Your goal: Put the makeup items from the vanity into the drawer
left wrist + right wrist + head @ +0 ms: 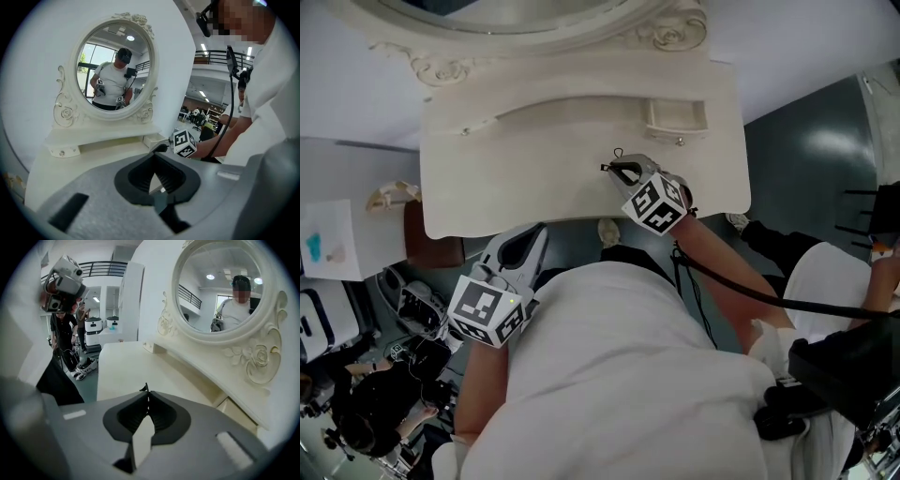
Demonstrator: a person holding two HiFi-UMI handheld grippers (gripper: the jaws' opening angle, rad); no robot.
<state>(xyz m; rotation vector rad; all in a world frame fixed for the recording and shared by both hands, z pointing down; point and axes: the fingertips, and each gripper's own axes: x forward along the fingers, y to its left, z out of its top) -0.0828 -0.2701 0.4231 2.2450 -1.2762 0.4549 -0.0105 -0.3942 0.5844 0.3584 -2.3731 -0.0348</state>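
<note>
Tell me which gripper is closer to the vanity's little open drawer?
Right. The right gripper is over the tabletop, near the drawer; the left gripper hangs beyond the front edge.

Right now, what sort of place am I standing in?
Probably a large lab or workshop hall, not a bedroom: besides the white vanity and its oval mirror, there's a railed balcony, and other people stand about.
</note>
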